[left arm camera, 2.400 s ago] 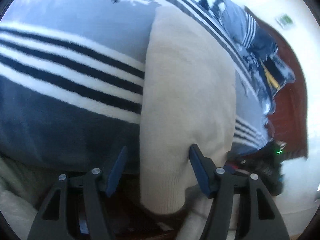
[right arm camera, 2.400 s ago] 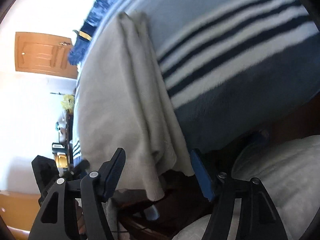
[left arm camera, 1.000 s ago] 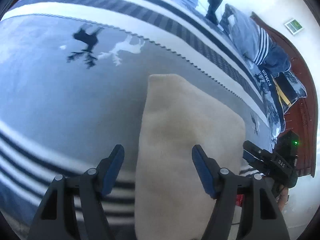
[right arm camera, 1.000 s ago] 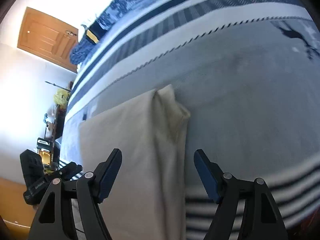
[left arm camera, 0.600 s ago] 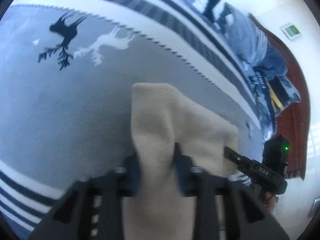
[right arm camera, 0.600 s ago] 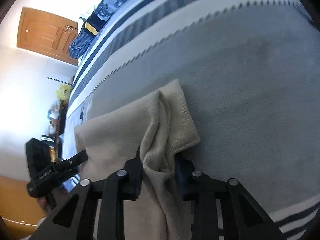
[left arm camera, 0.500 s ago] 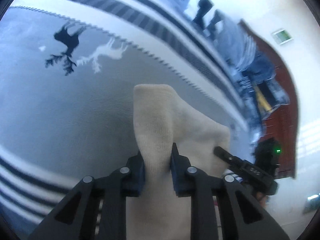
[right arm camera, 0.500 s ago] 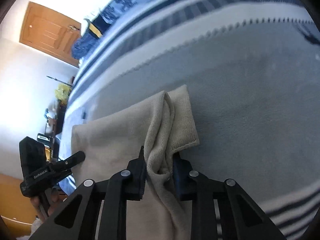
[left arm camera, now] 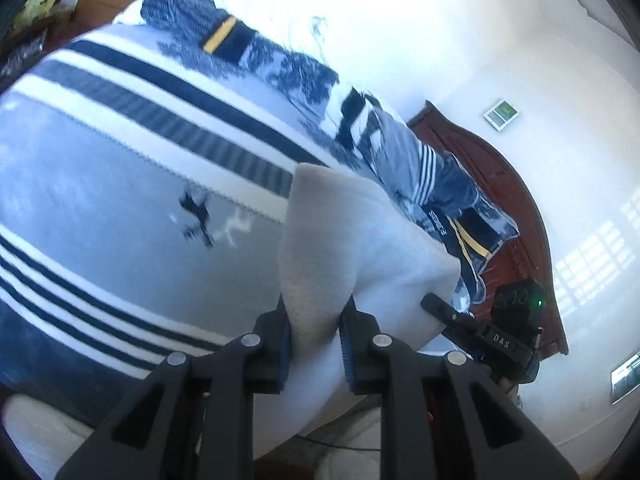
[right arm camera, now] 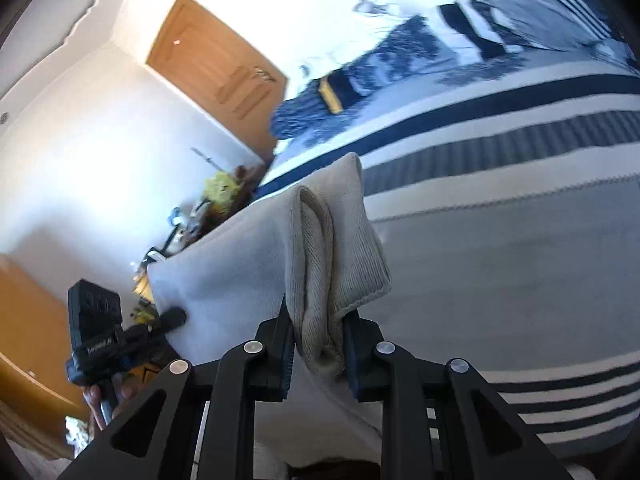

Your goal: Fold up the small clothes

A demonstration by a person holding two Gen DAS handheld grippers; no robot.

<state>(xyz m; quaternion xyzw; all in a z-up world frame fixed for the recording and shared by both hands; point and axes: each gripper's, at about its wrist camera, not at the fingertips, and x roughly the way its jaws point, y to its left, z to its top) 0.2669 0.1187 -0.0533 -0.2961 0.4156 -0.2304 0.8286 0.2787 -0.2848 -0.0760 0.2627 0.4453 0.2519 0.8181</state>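
A beige knitted garment (left arm camera: 340, 248) hangs stretched in the air above the bed, held at two corners. My left gripper (left arm camera: 314, 336) is shut on its left corner, the cloth bunched between the blue pads. My right gripper (right arm camera: 318, 340) is shut on the other corner (right arm camera: 320, 264), where the folded ribbed edge gathers between the pads. Each wrist view shows the opposite gripper at the far end of the taut cloth: the right gripper (left arm camera: 436, 306) in the left wrist view, the left gripper (right arm camera: 174, 316) in the right wrist view. The garment's lower part drops out of sight below the fingers.
Under the garment lies a bed with a grey, white and navy striped blanket (left arm camera: 120, 184) with a deer motif. Crumpled blue bedding (left arm camera: 400, 152) is piled at the far side by a dark wooden headboard (left arm camera: 512, 216). A wooden door (right arm camera: 216, 68) and a cluttered shelf (right arm camera: 216, 196) stand to the left.
Both grippers closed on the garment's near corners and lifted it off the blanket. The cloth now hangs taut between them, and both views have tilted up toward the room.
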